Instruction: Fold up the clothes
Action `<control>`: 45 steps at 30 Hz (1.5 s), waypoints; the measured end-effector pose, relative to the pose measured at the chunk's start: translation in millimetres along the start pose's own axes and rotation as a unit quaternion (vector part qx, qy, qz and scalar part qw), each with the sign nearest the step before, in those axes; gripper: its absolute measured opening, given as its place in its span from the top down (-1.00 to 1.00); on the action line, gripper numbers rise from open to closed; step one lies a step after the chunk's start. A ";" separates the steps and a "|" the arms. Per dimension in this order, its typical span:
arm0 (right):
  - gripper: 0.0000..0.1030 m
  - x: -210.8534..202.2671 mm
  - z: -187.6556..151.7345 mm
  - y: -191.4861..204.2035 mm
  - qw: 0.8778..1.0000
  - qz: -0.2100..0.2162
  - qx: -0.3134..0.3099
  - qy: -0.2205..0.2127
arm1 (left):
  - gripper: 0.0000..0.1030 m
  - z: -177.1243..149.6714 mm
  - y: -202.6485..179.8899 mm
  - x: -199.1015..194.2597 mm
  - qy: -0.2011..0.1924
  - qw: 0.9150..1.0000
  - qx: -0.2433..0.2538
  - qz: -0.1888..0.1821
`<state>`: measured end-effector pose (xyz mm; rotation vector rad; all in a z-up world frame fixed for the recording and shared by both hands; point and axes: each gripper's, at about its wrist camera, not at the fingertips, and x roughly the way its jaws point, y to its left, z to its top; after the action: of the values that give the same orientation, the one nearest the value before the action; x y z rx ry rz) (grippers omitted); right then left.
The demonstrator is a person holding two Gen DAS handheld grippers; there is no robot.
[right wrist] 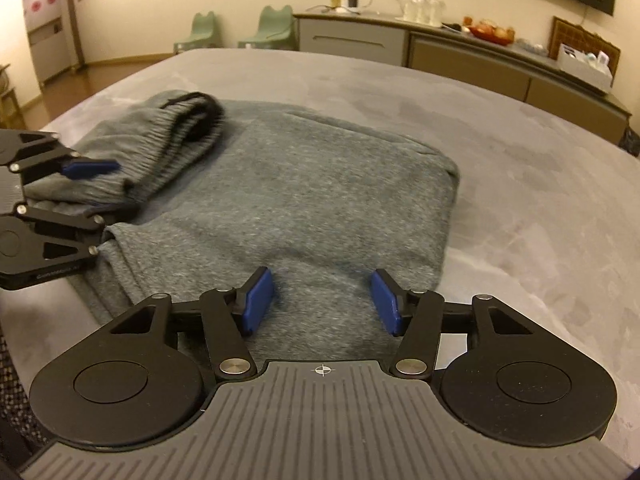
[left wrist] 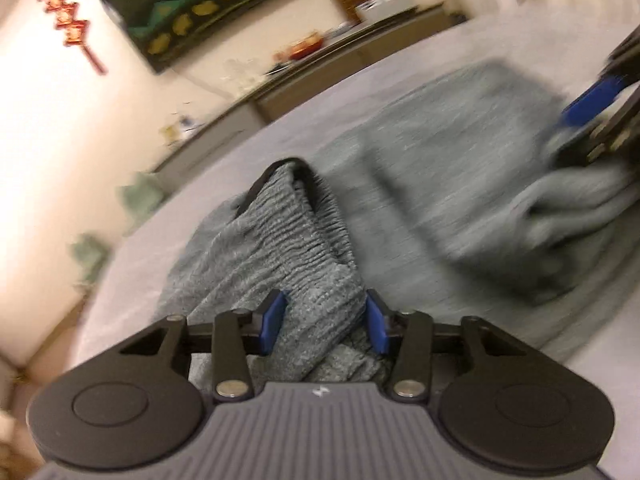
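Our left gripper point(left wrist: 325, 320) loosely straddles the waistband point(left wrist: 296, 216) at mid-frame; our right gripper point(right wrist: 322, 304) gapes empty over the trousers point(right wrist: 320, 184). The waistband may slip, undoing the fold.

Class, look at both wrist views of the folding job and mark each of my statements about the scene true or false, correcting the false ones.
1. The grey garment lies on a grey surface. True.
2. The right claw is clamped shut on fabric. False: its fingers stand apart over the garment.
3. Gathered fabric of the waistband sits between the left claw fingers. True.
4. The garment is bright red. False: it is grey.
5. Two green chairs stand beyond the surface. True.
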<state>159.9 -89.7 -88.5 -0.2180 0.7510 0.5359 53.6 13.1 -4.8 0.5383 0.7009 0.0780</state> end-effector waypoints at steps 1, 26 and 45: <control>-0.07 -18.5 -4.5 -1.5 1.000 0.000 0.004 -0.002 | 0.24 -0.3 0.9 0.7 0.000 1.000 -0.005 0.000; 0.82 -46.3 -46.1 -24.2 0.982 0.071 0.157 -0.071 | -0.84 172.7 -88.7 -29.3 0.044 0.967 -0.005 -0.250; -0.85 -81.2 -68.4 -67.3 0.952 0.047 0.280 -0.117 | 0.82 230.1 -108.4 22.4 0.085 0.920 -0.172 -0.341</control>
<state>106.4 -203.2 -80.8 0.4059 0.6560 0.4096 204.6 -177.2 74.1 -0.0730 0.9889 -0.4048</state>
